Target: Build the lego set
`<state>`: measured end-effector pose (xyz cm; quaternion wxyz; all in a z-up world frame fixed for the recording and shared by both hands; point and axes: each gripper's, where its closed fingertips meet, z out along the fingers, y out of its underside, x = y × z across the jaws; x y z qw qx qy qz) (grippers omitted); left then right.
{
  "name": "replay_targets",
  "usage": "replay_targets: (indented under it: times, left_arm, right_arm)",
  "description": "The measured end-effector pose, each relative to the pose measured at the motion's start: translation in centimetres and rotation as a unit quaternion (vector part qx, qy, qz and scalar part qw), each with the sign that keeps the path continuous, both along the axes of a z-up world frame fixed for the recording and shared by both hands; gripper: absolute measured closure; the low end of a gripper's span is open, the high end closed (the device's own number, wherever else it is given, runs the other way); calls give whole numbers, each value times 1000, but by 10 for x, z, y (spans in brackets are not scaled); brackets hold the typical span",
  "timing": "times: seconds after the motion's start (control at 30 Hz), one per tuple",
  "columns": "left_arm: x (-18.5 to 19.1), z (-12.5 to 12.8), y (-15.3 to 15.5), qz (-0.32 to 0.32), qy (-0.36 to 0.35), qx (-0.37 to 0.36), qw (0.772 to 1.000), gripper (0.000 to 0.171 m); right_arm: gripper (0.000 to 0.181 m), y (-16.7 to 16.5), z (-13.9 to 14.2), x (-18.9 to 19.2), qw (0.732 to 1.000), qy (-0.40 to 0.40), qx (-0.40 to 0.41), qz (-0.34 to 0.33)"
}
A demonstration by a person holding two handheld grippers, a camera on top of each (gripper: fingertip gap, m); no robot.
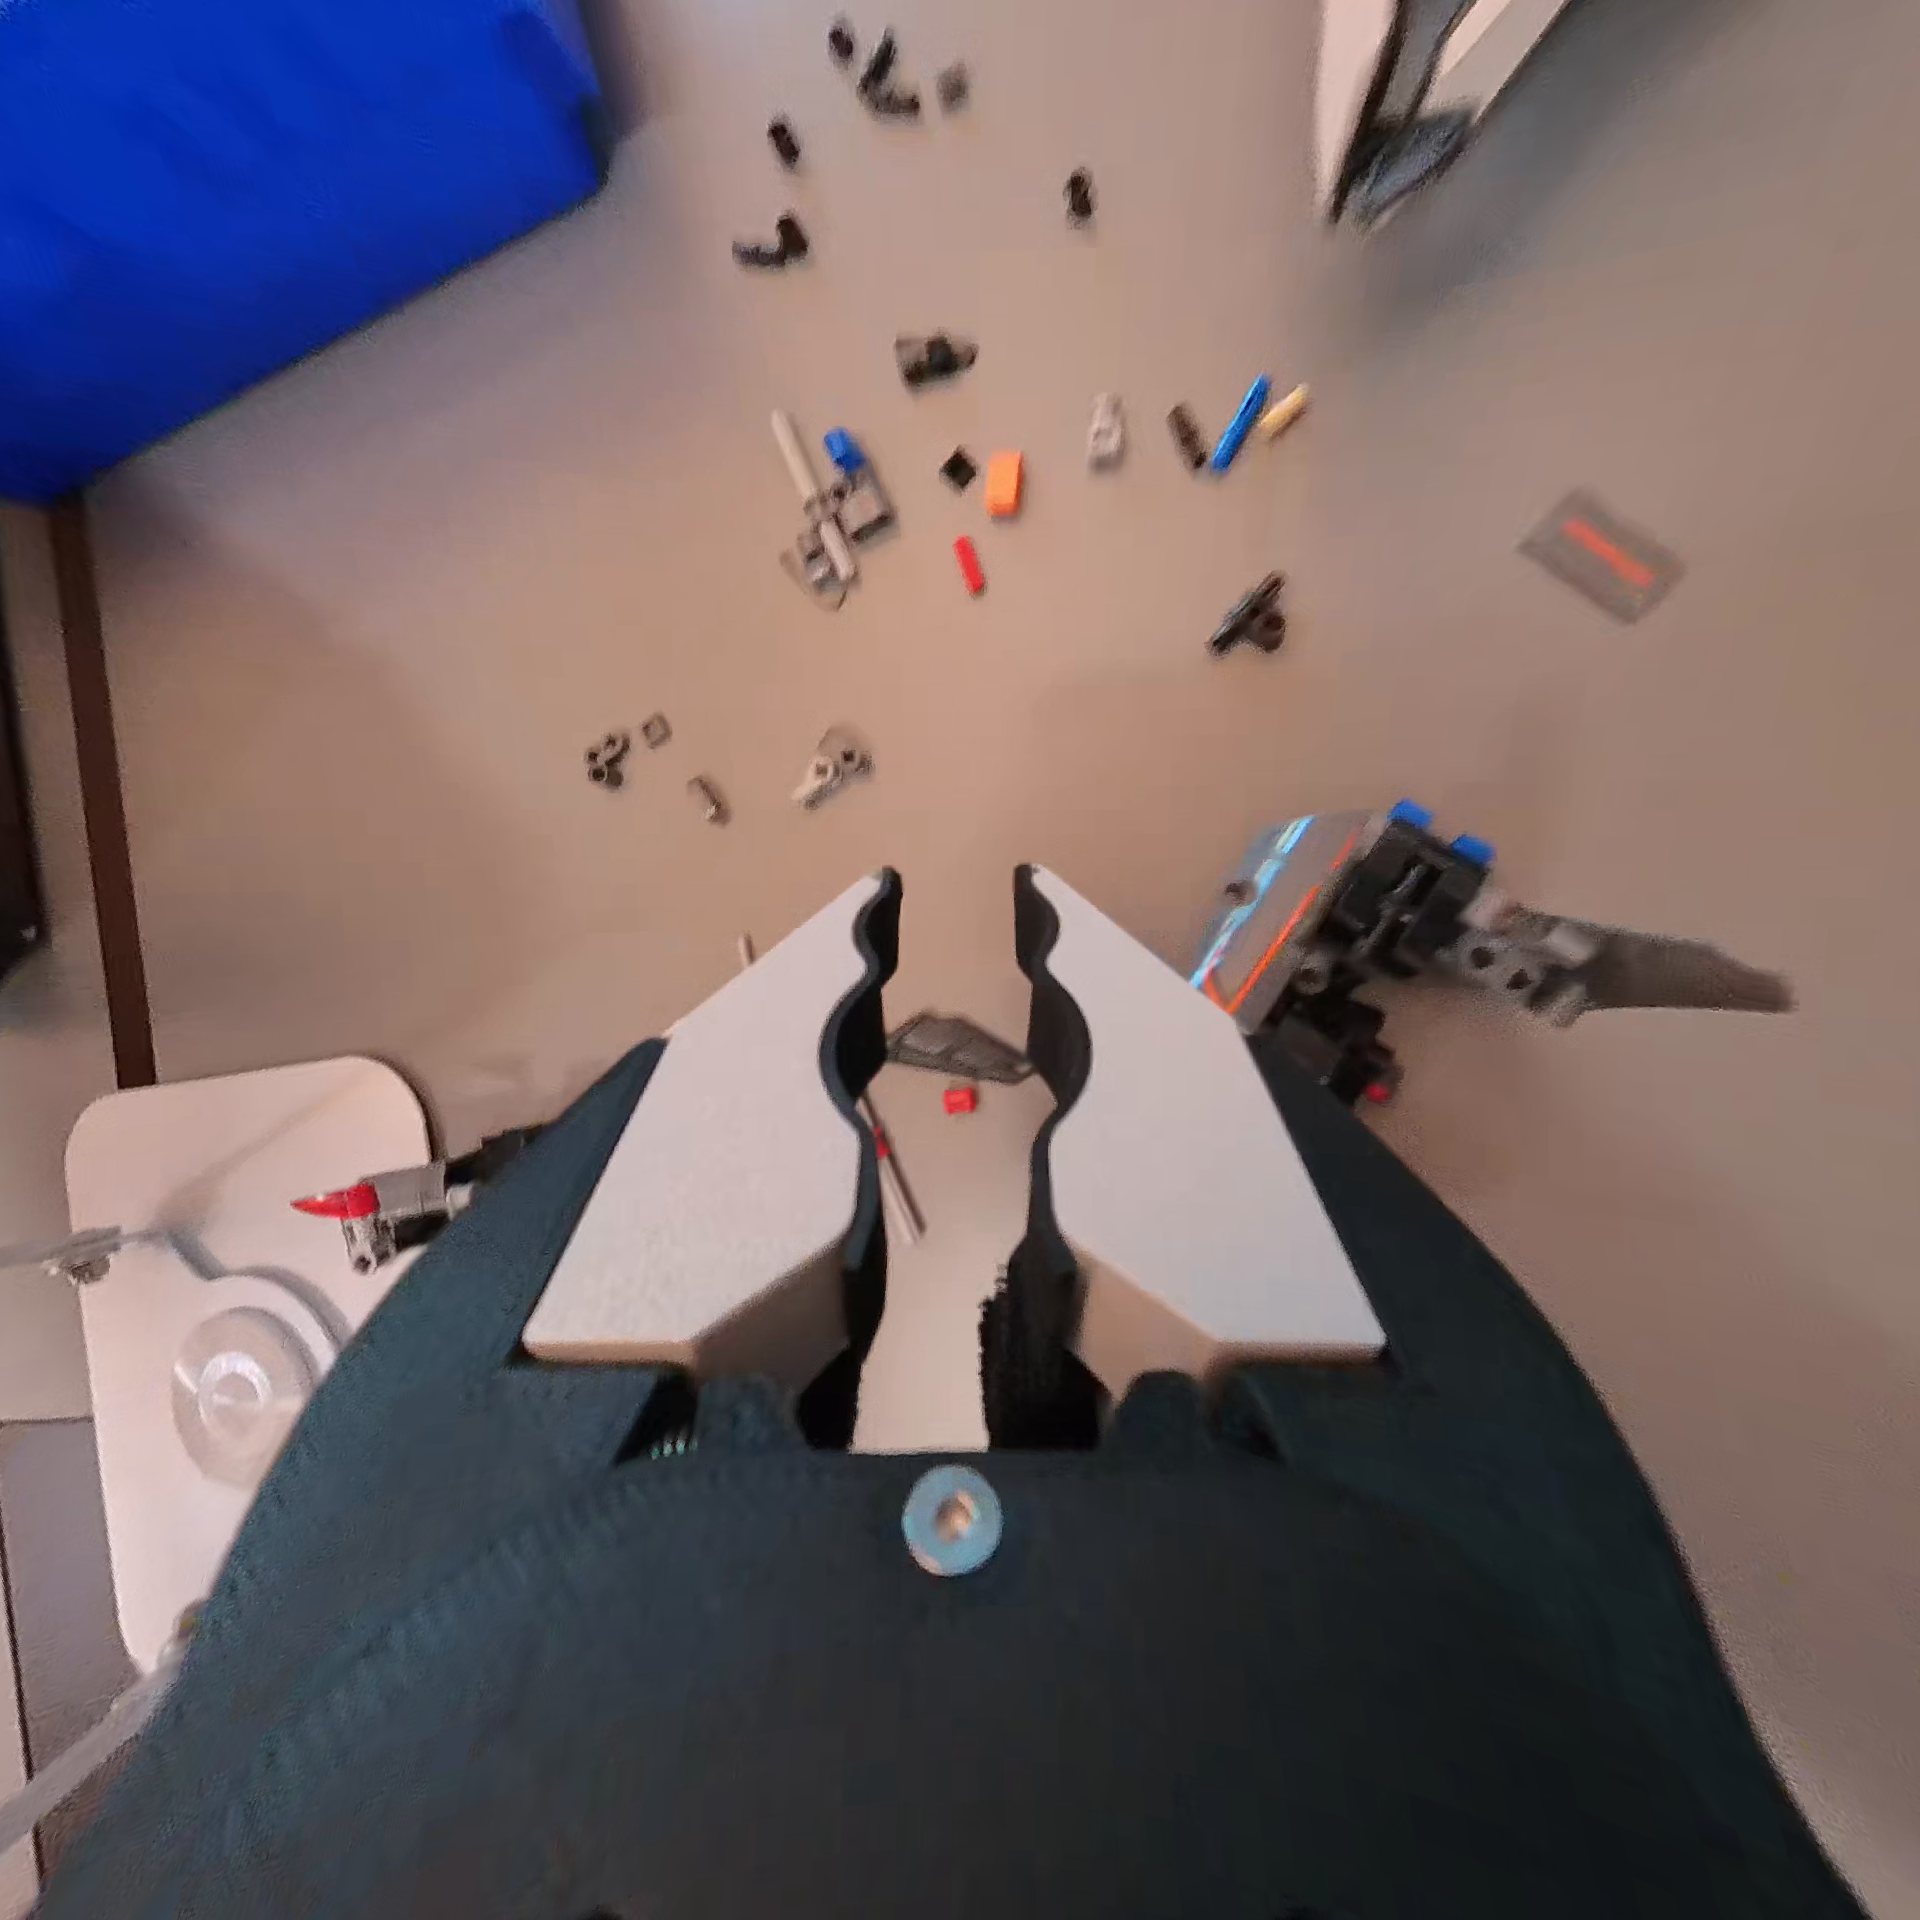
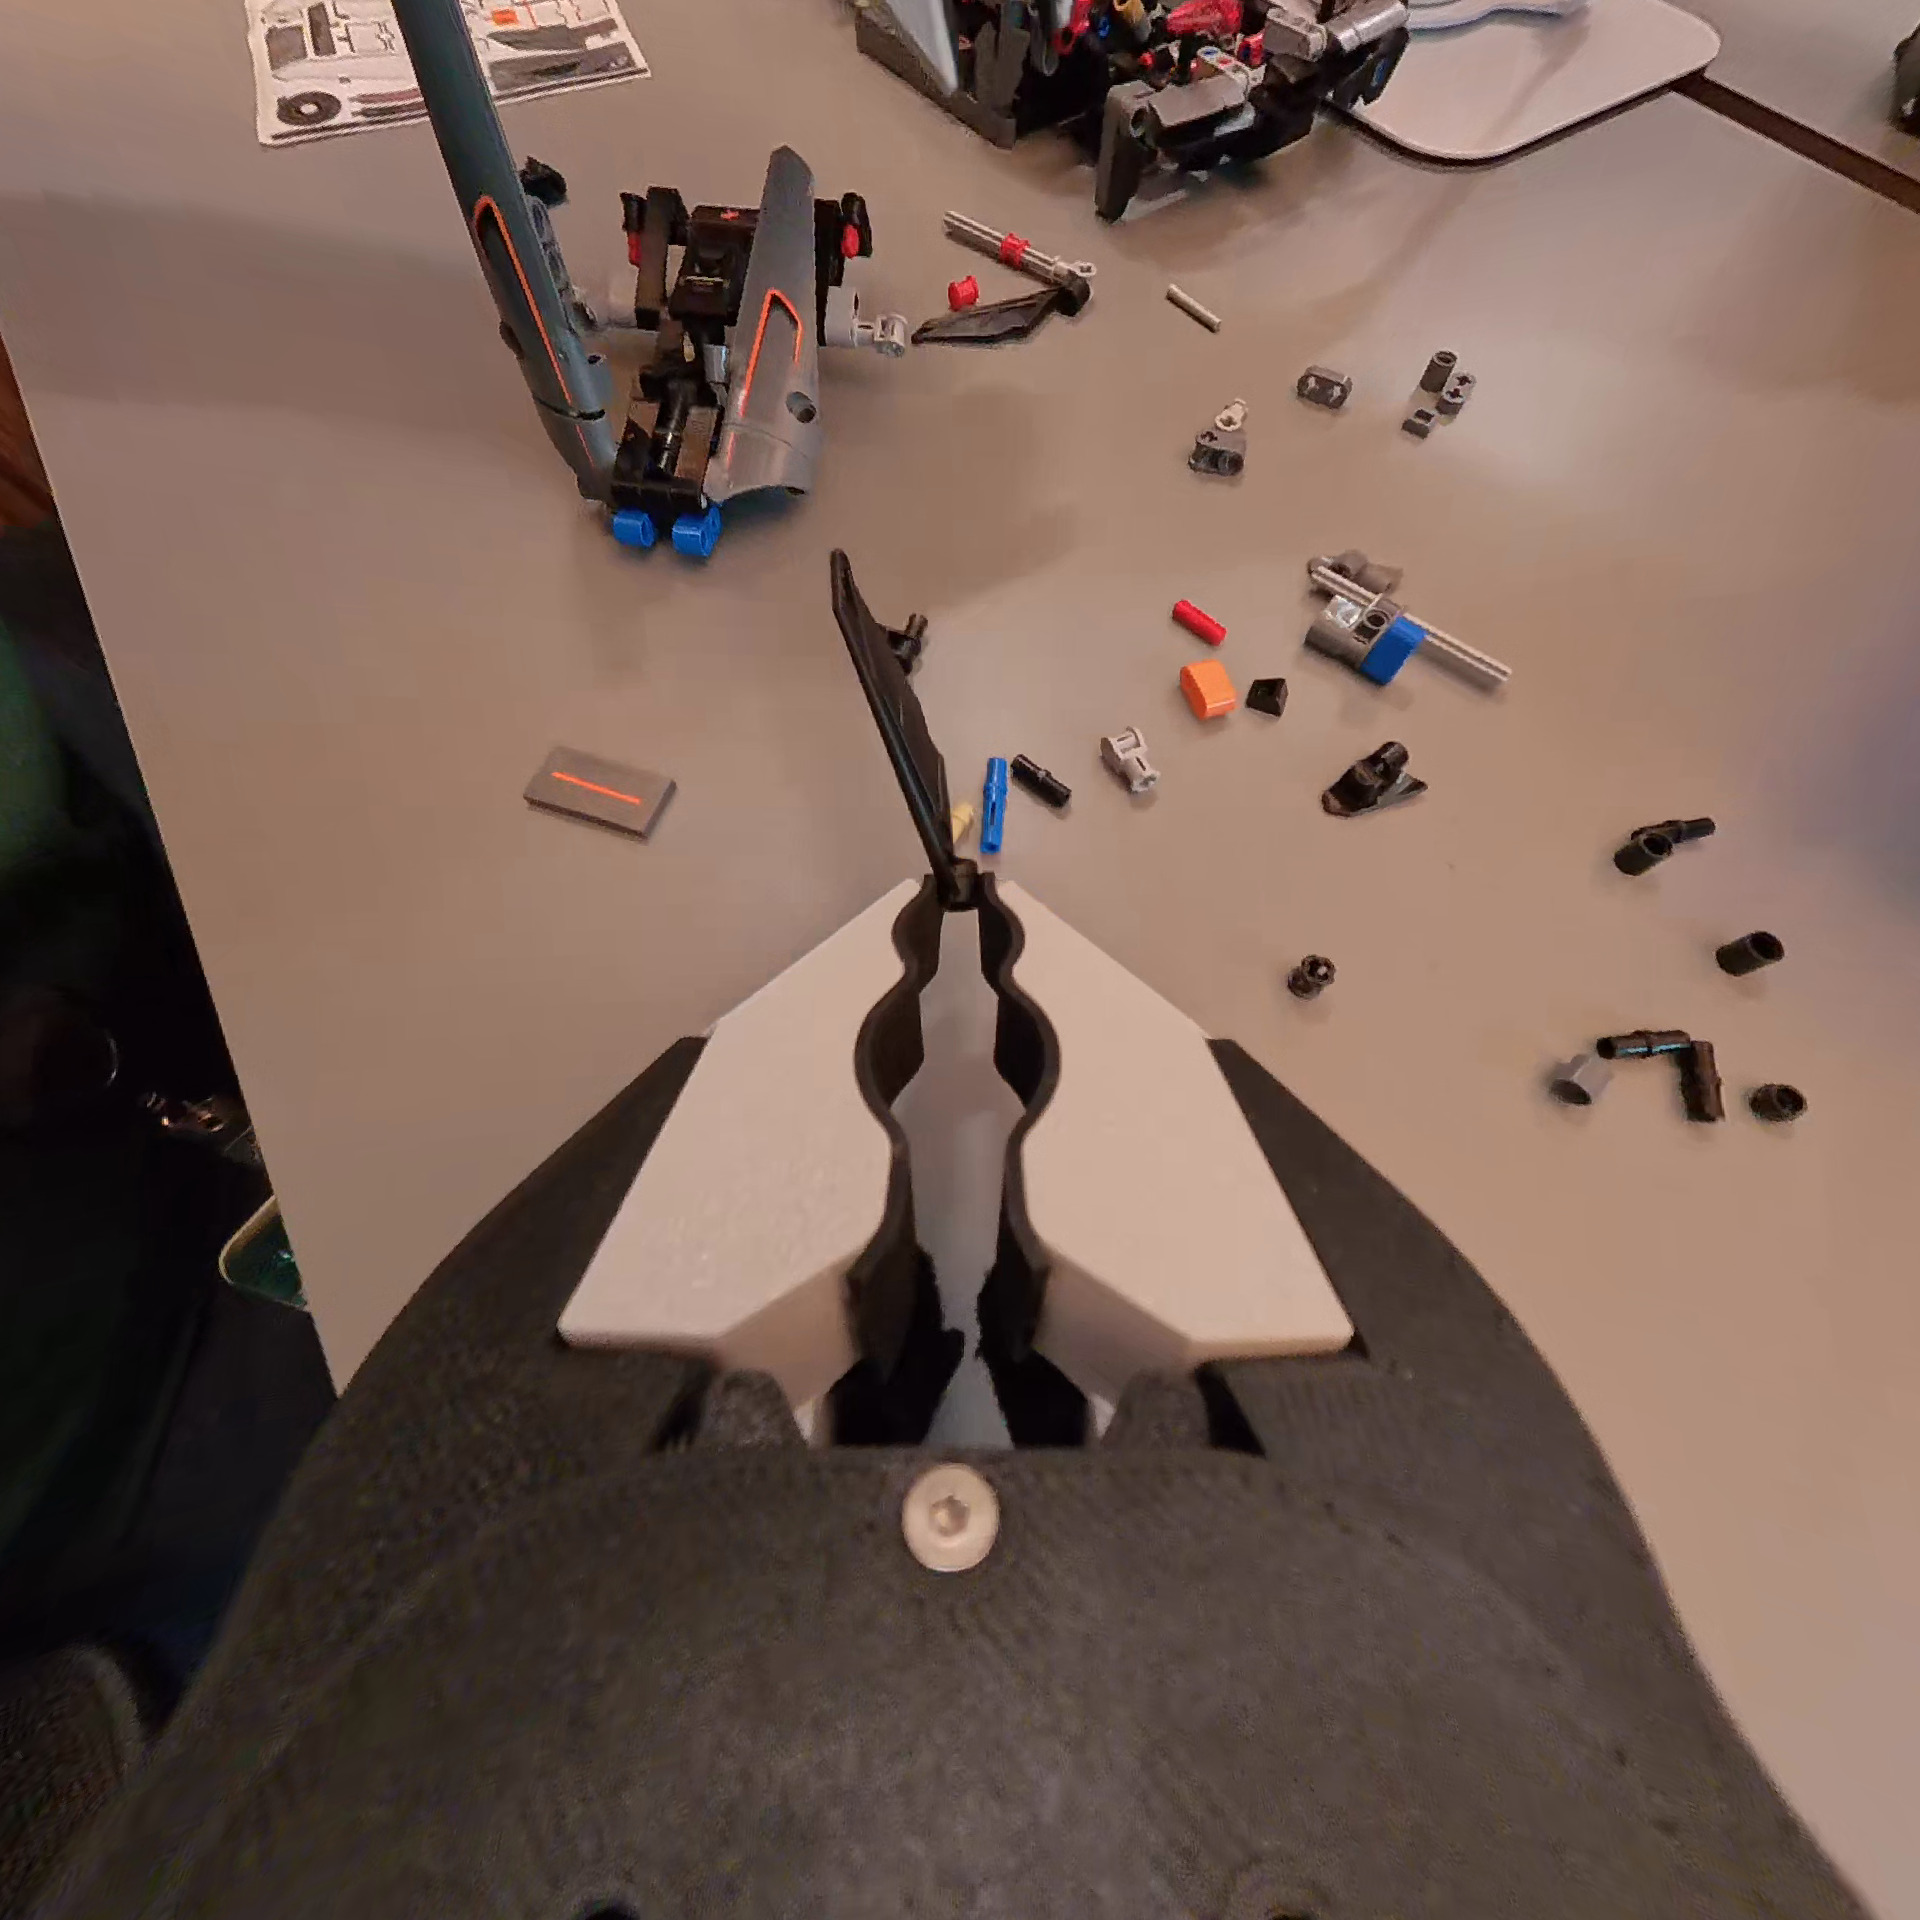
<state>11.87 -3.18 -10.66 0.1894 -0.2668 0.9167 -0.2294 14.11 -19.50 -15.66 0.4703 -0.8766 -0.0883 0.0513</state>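
Note:
My right gripper (image 2: 958,885) is shut on a long black blade-shaped lego piece (image 2: 891,717) and holds it by one end above the table, tip pointing away. A grey and black lego sub-assembly with orange lines and blue pins (image 2: 717,353) stands on the table beyond it; it also shows in the left wrist view (image 1: 1351,935) to the right of my left gripper. My left gripper (image 1: 956,883) is open and empty above the table. Between its fingers I see a dark wing piece (image 1: 951,1044), a small red piece (image 1: 958,1099) and a grey axle (image 1: 899,1184).
Several loose small pieces lie scattered, among them an orange brick (image 2: 1207,688), a blue pin (image 2: 993,804) and a grey tile with an orange line (image 2: 600,792). A larger lego build (image 2: 1143,73) and an instruction sheet (image 2: 436,57) lie at the far edge. A blue box (image 1: 260,208) stands far left. The tips of one gripper are about 20 cm away from the tips of the other. To the orange brick (image 2: 1207,688): right tips about 9 cm, left tips about 15 cm. It turns up in the left wrist view (image 1: 1009,476) as well.

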Motion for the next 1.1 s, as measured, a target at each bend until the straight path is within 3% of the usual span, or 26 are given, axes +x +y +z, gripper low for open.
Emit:
replay_targets:
  times: [0.23,0.5,0.77,0.87,1.1]
  left_arm:
    - [4,-30,30,28,45,35,998,155]
    - [10,-47,6,-10,59,35,998,148]
    - [17,-40,53,54,53,70,995,150]
    - [12,-38,27,21,58,26,998,150]
    - [1,-56,-45,-114,85,3,990,148]
  right_arm:
    - [177,-5,-1,10,1000,6,-3,-6]
    - [177,-5,2,12,1000,9,9,-12]
    - [176,-5,1,12,1000,14,4,-12]
    - [177,-5,3,13,1000,18,10,-15]
    - [177,-5,6,17,999,28,18,-26]
